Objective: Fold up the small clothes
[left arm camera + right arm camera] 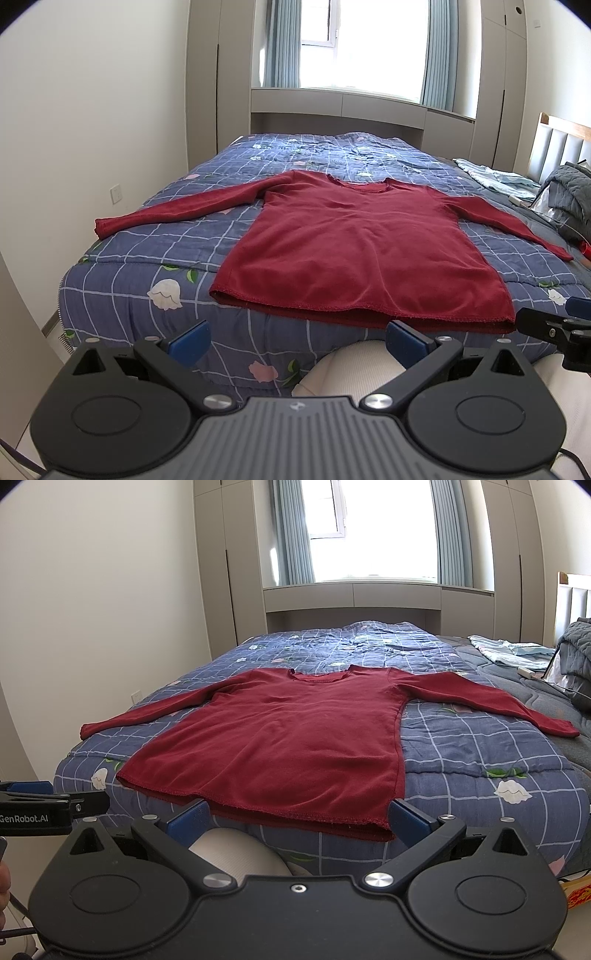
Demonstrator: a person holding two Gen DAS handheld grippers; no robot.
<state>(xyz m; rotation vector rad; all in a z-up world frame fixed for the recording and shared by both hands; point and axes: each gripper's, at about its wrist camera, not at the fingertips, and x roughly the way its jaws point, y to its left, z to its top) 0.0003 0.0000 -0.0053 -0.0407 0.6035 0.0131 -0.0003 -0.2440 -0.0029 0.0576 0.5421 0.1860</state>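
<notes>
Blue-padded jaws of the left gripper (297, 341) and right gripper (297, 821) both gape, empty, short of the hem. Beyond them the red sweater (354, 251) lies flat, sleeves spread, on the checked quilt (147, 258). A pinch at the hem could catch only the top layer, or quilt too, and drag the fold crooked.

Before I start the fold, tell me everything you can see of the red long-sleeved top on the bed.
The red top is a dark red, long-sleeved knit with a round neckline and a stitched hem. It lies flat and unfolded on the blue checked quilt, neckline toward the window, hem slightly over the near bed edge. Both sleeves are spread outward and angled toward the foot. Mild wrinkles cross the body. Nothing rests on it; the left gripper and right gripper are open, short of the hem, not touching.
</notes>
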